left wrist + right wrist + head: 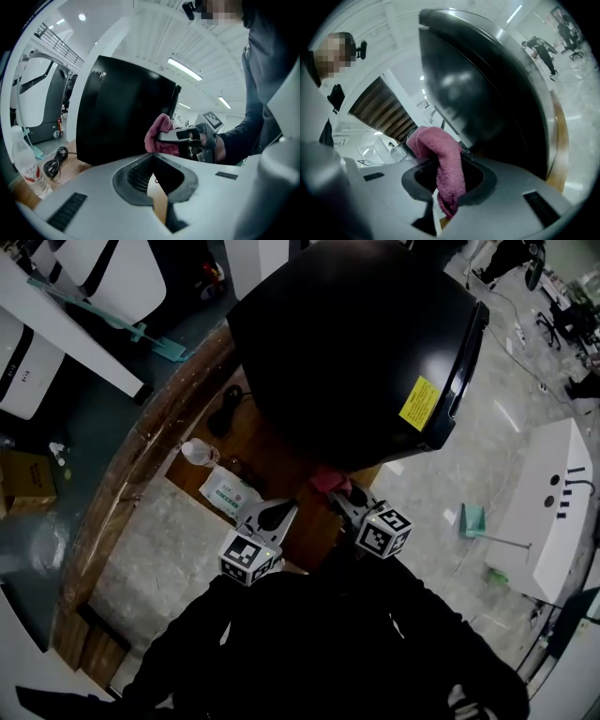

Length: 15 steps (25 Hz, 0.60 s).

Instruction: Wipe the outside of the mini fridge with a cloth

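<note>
The black mini fridge (356, 343) stands on a wooden table (141, 465), and its dark side fills the left gripper view (122, 112). My right gripper (342, 495) is shut on a pink cloth (328, 481), which it holds against the fridge's lower near edge. In the right gripper view the cloth (440, 159) bunches out of the jaws, beside the glossy fridge (487, 103). My left gripper (281, 514) hangs just left of it, shut and with nothing in it. Its own view shows its jaws (152, 155) closed, with the cloth (159, 133) and right gripper (187, 136) beyond.
On the table left of the fridge lie a plastic water bottle (199, 454), a packet of wipes (230, 493) and a coiled black cable (228, 409). A yellow sticker (420, 401) marks the fridge's right side. A white machine (548, 502) stands on the floor to the right.
</note>
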Tool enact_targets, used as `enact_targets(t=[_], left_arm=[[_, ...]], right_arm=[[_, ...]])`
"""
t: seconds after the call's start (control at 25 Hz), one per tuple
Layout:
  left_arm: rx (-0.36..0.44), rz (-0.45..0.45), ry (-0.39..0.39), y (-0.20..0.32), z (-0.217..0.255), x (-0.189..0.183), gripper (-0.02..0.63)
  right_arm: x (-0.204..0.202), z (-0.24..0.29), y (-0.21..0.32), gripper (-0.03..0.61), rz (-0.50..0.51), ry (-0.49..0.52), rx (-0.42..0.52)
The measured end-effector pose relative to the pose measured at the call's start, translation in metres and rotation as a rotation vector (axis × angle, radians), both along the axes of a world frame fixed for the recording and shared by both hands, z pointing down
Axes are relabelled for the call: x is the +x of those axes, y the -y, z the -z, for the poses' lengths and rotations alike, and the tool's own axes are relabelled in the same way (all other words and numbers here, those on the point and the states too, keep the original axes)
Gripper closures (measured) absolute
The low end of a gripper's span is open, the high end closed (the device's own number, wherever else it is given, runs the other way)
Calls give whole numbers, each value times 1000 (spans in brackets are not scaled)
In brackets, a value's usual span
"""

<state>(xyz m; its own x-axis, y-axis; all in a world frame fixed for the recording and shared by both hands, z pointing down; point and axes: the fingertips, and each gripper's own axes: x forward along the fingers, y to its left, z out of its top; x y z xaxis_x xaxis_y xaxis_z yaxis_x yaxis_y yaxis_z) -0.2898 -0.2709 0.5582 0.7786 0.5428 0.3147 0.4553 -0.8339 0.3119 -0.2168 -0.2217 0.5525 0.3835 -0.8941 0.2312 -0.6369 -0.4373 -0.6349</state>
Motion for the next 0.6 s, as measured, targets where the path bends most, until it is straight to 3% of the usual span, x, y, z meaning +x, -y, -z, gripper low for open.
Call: enact_targets(t=[0.24,0.4,0.6], left_arm=[[9,-10,-146,-2,87,-15,607],[29,-27,-239,-8,133,-17,607],[1,-58,-282,-16,166,-11,607]], right_arm=[[-36,111,-3,506,83,-393,-34],[-40,148,-14,506,78,-455,-49],[-43,183,-25,506,46,-522,-52]])
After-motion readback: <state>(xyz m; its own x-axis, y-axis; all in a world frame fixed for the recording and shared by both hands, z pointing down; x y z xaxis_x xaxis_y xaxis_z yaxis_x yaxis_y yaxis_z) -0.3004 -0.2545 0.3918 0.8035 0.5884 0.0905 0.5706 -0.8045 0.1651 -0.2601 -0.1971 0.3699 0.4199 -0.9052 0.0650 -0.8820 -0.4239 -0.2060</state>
